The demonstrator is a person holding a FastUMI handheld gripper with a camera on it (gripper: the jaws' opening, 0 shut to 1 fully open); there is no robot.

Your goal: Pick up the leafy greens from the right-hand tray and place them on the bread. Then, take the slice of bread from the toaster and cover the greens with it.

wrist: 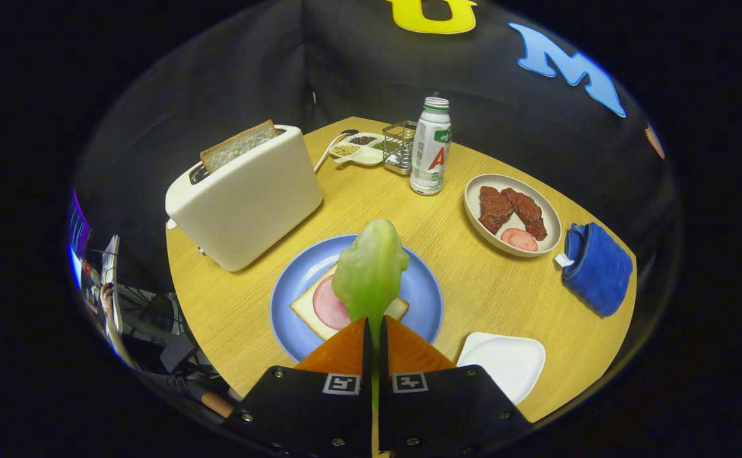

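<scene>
Gripper view: gripper [374, 331] clamped on leafy greens [371, 270], held raised over bread [320, 312] on blue plate [291, 299].

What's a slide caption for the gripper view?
Gripper shut on lettuce leaf above ham-topped bread on blue plate.

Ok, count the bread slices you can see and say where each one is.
2. One bread slice stands in the toaster. The other bread slice lies on the blue plate under a ham round, beyond the gripper, which holds the leafy greens. More may be hidden.
</scene>
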